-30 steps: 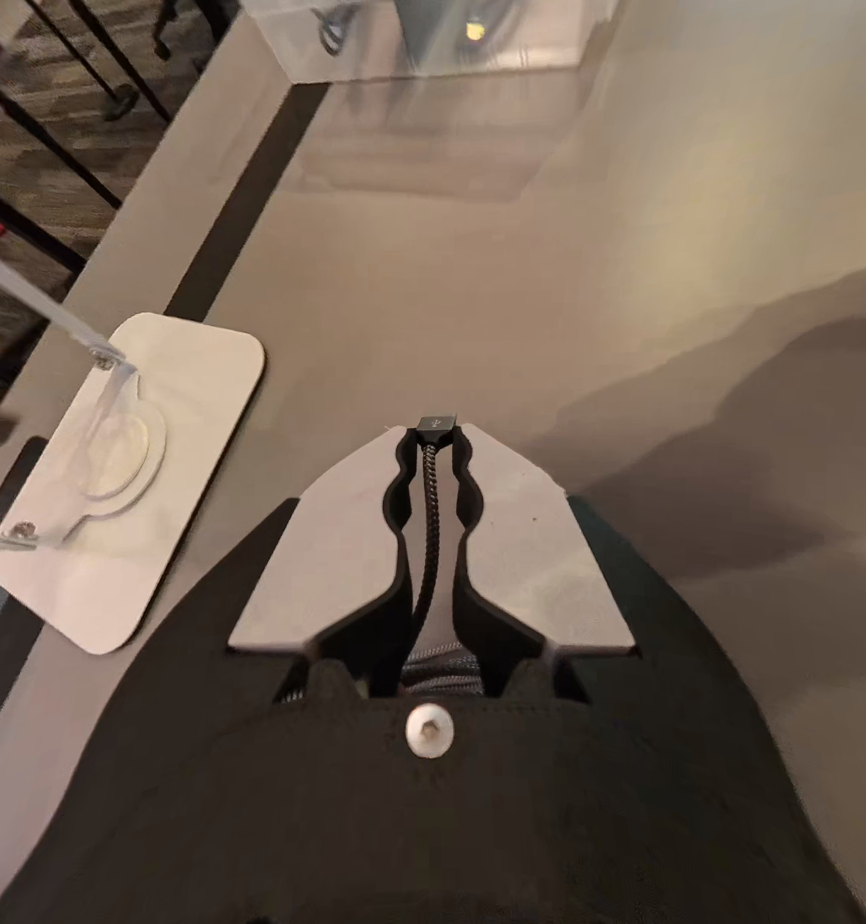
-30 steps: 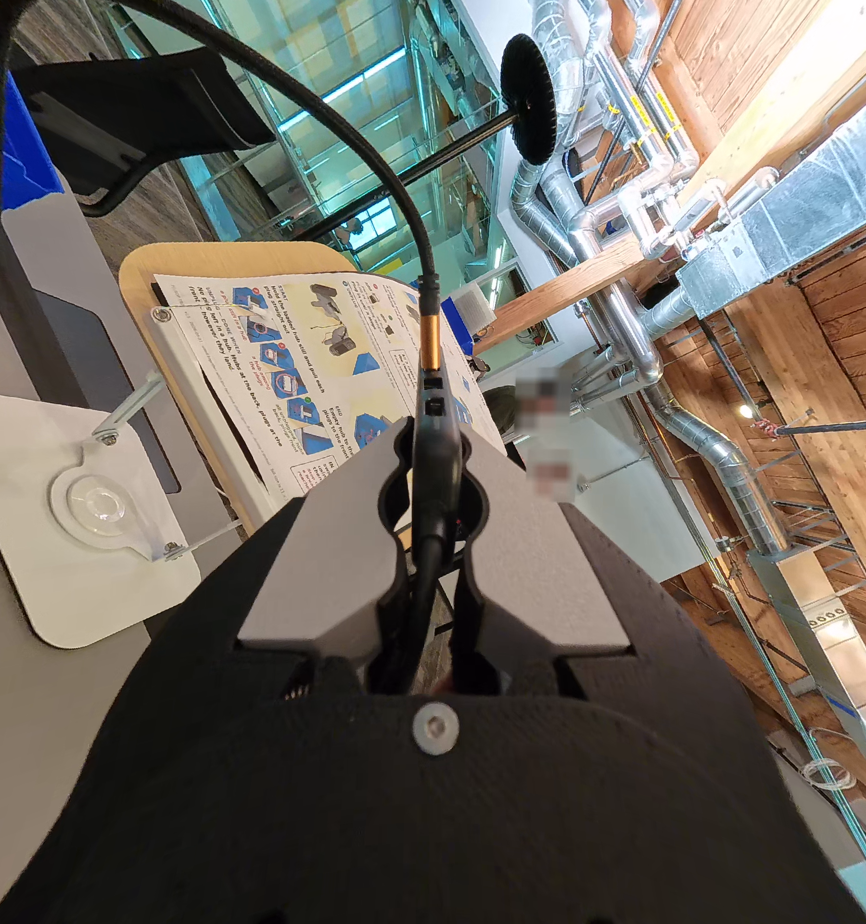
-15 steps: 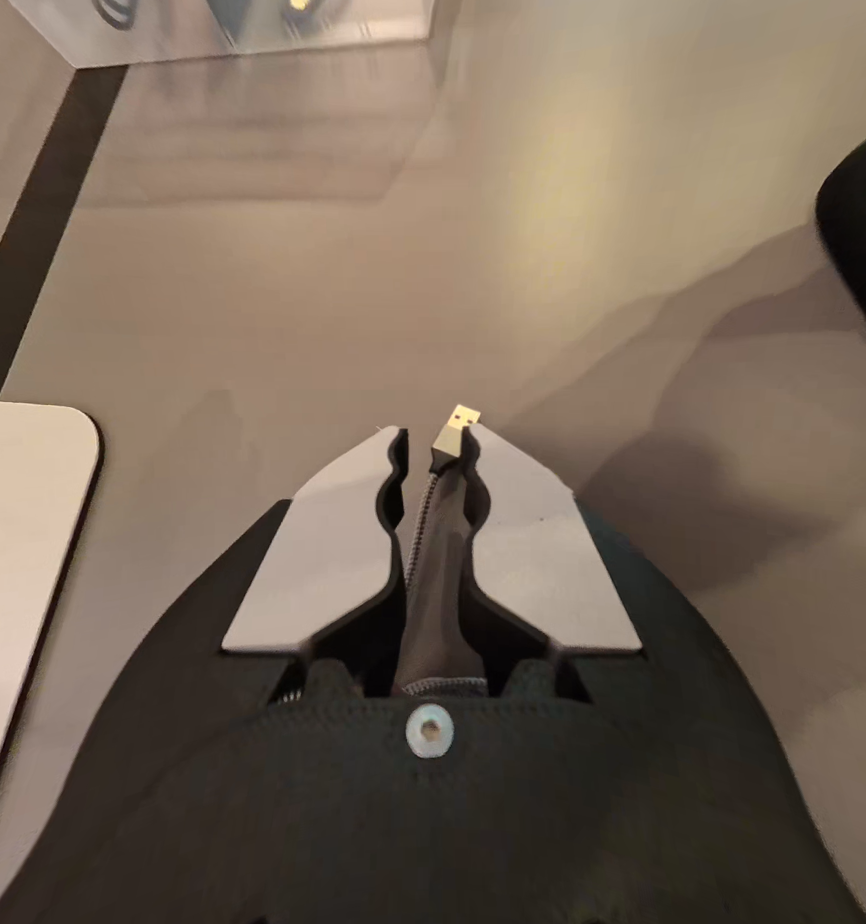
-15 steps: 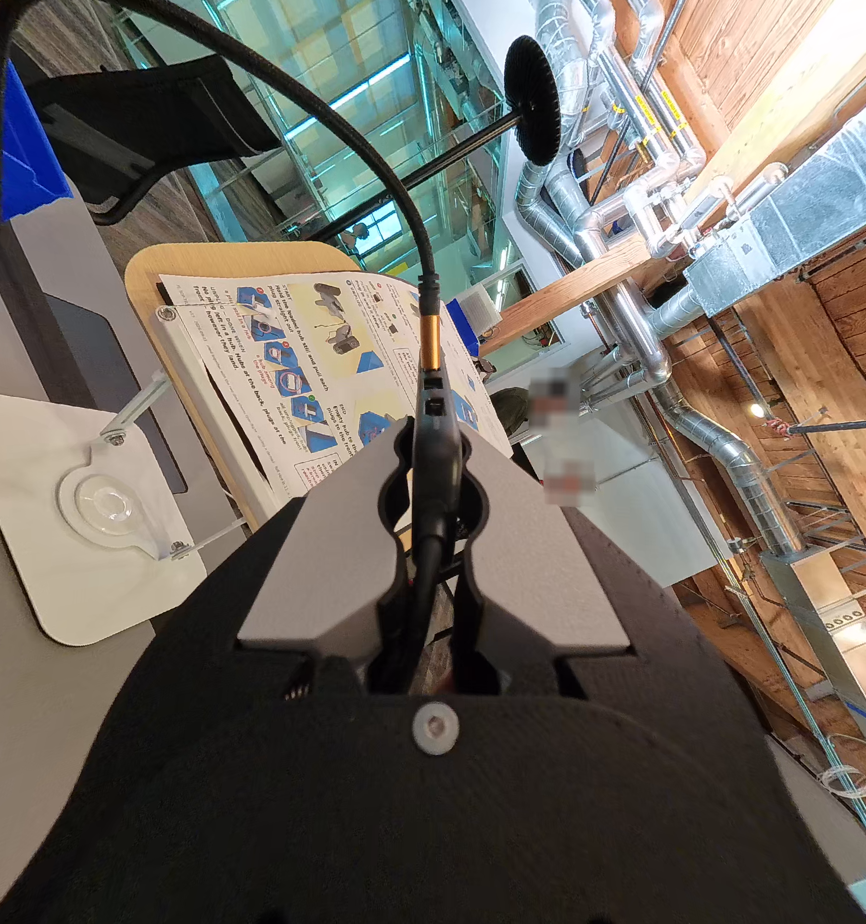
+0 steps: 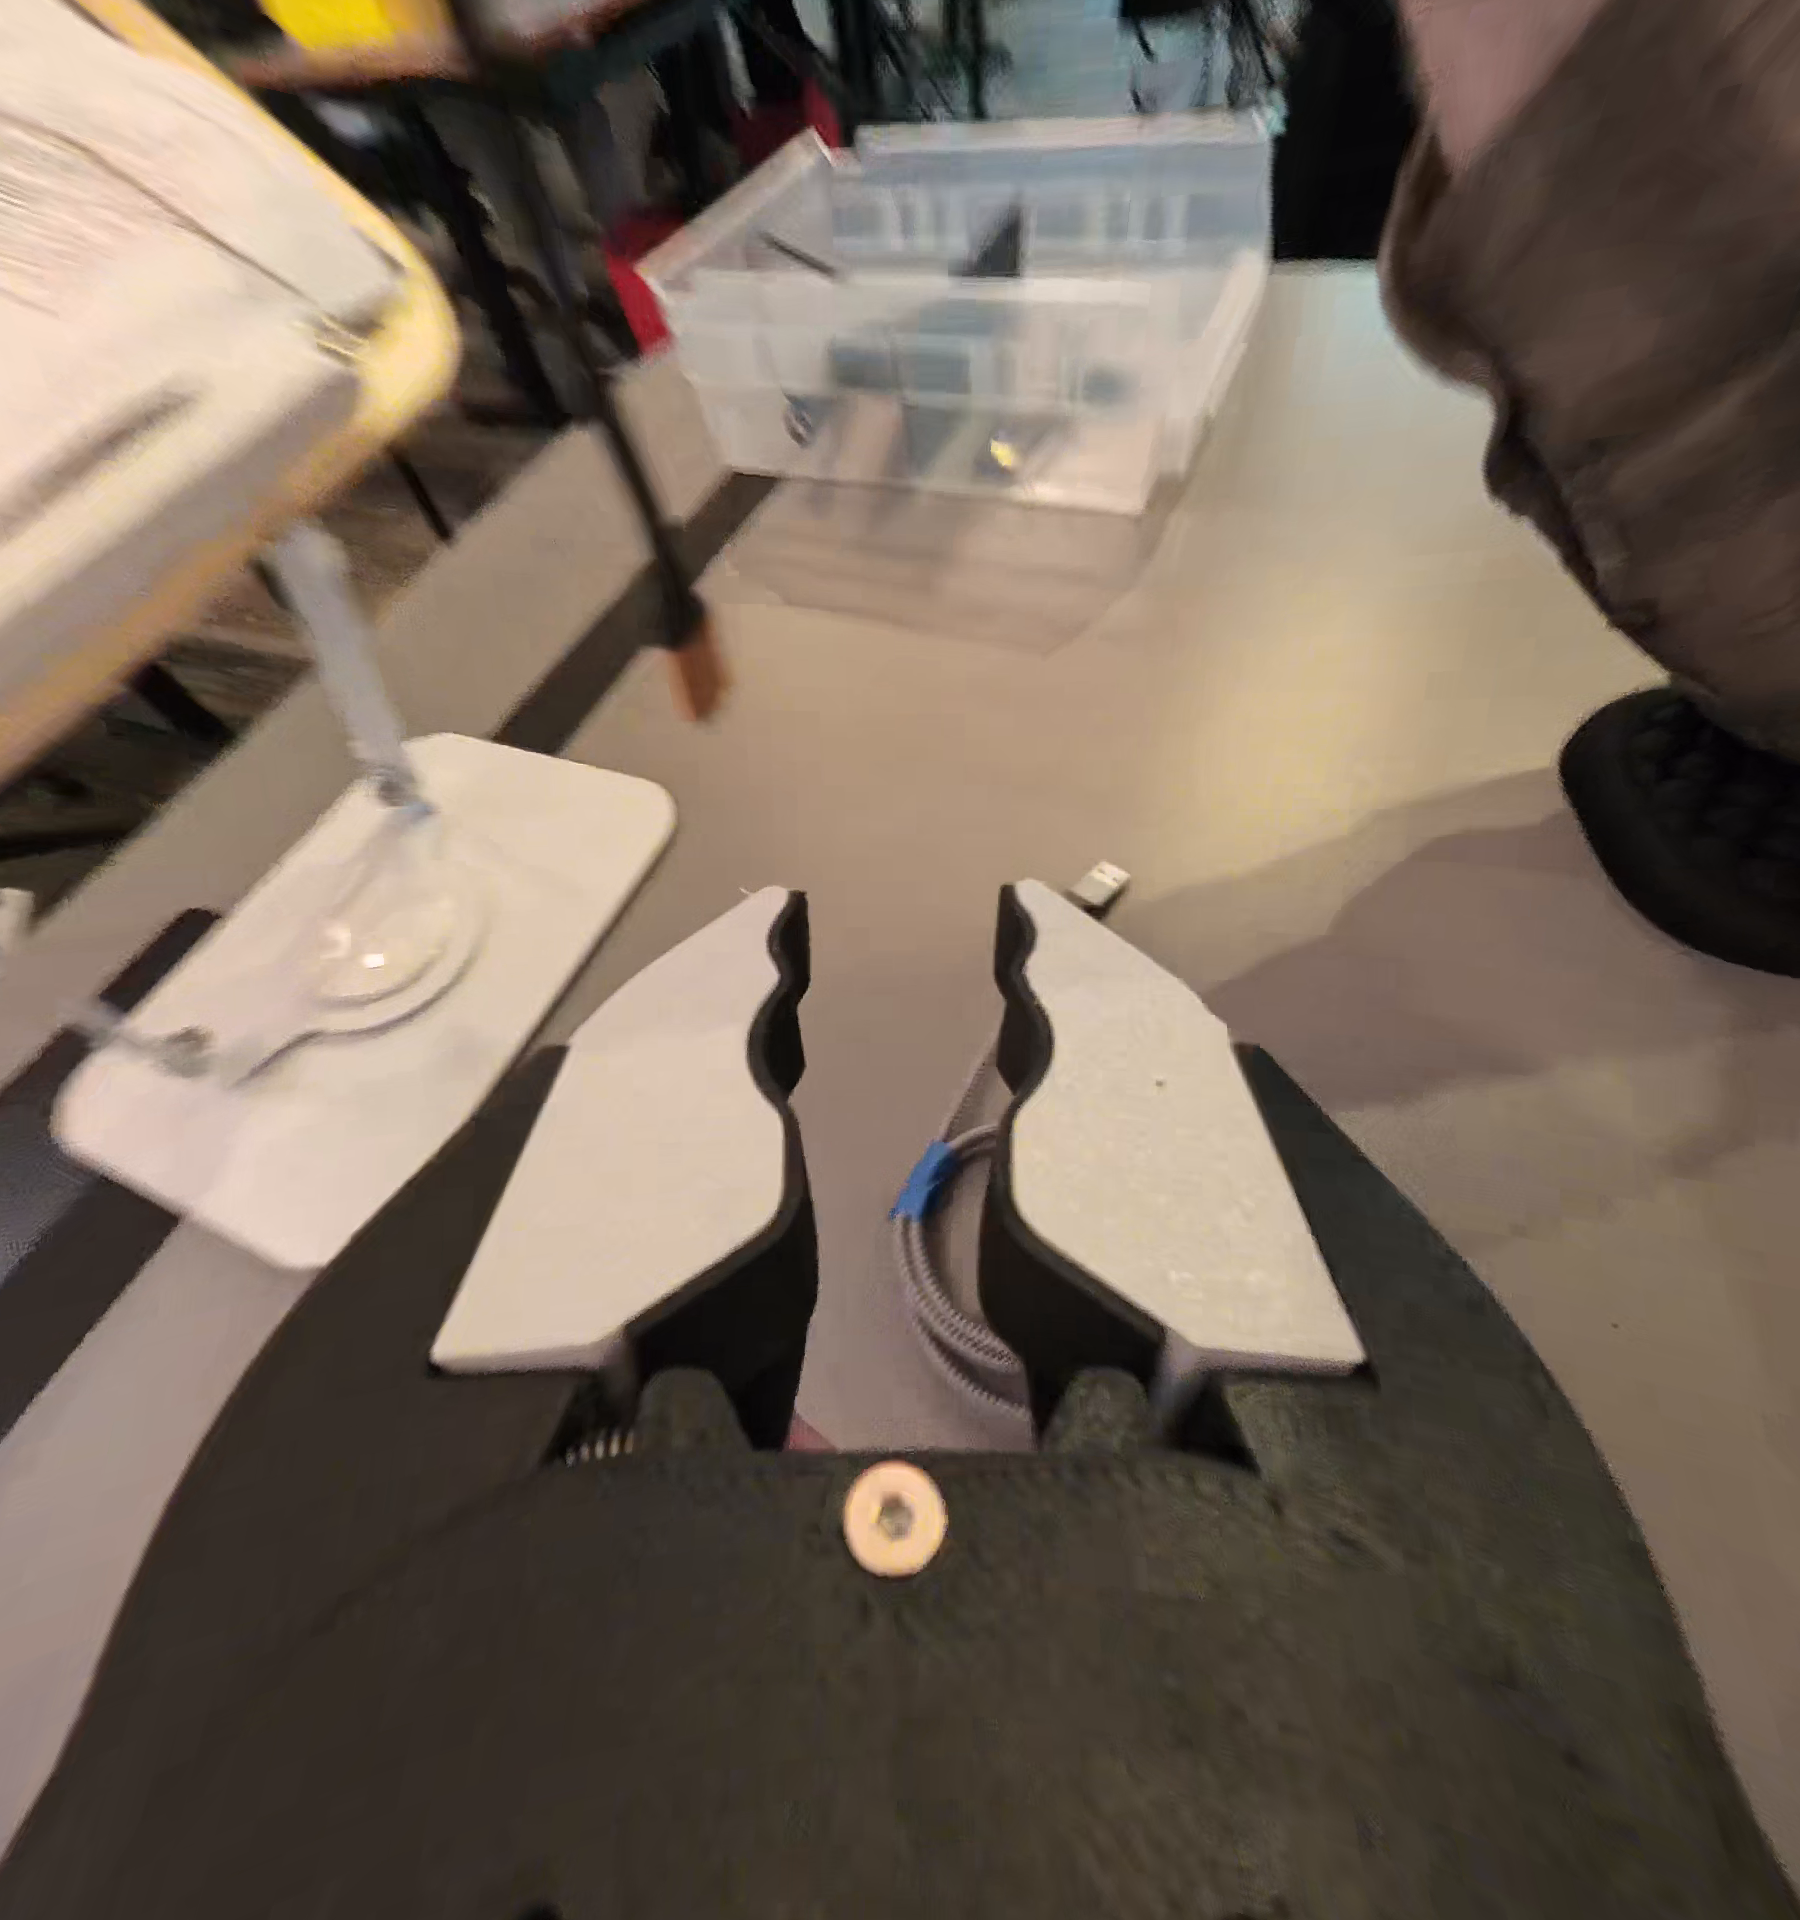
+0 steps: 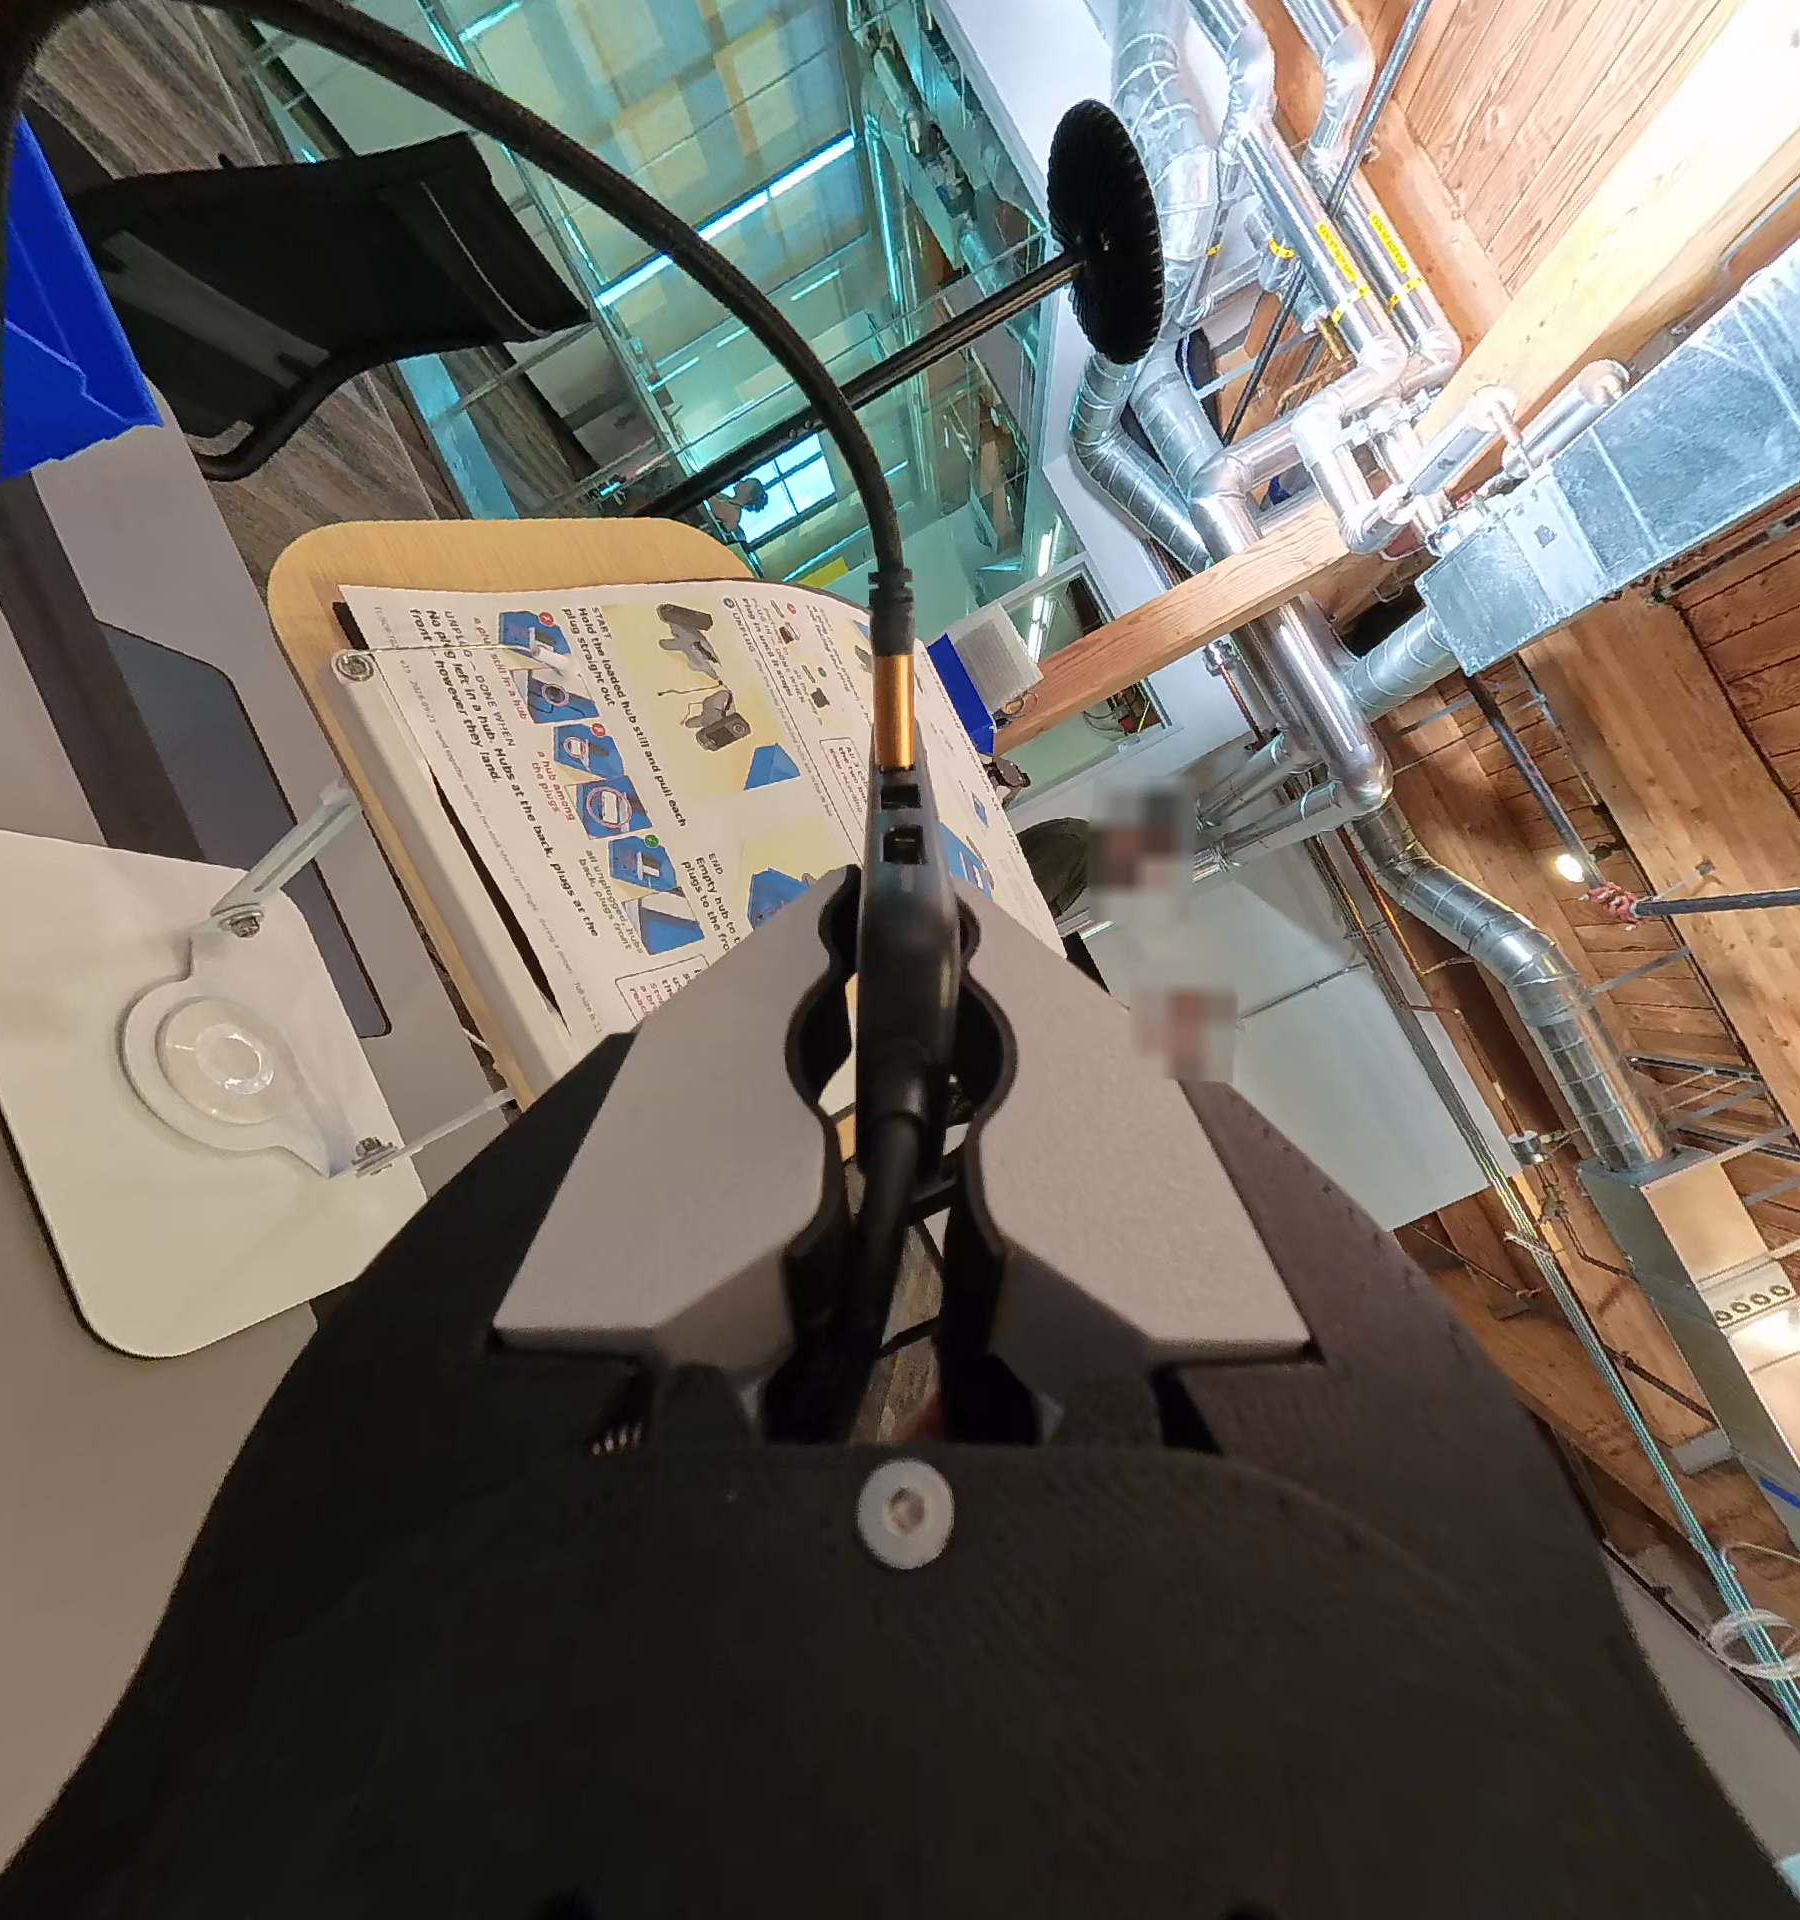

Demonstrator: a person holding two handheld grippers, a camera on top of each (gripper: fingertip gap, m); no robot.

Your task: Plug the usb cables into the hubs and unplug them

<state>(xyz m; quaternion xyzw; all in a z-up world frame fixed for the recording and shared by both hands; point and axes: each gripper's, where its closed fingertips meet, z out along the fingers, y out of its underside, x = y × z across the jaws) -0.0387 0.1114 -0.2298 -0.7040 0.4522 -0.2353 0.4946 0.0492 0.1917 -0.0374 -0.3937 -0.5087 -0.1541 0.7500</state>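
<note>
In the left wrist view my left gripper [image 5: 901, 902] is open and empty, low over the grey table. A grey braided USB cable [image 5: 940, 1320] with a blue tape band lies on the table between and under its fingers. The cable's metal plug [image 5: 1100, 884] rests just past the right fingertip. In the right wrist view my right gripper [image 6: 904, 896] points upward and is shut on a black hub [image 6: 902, 935]. A black braided cable [image 6: 667, 239] with an orange-collared plug [image 6: 894, 709] sits in the hub's end.
A white stand base [image 5: 376, 977] holds a tilted instruction board [image 5: 127, 312] at the left; both show in the right wrist view [image 6: 148, 1091]. A clear plastic bin [image 5: 979, 364] stands at the back. A black cable end [image 5: 693, 665] hangs mid-left. A sleeve [image 5: 1654, 364] is at the right. Some 25 cm of space lies between my two pairs of fingers.
My left gripper has opened and let go of the grey USB cable, which now lies on the table; its view has tilted up. My right gripper still holds the hub, barely moved.
</note>
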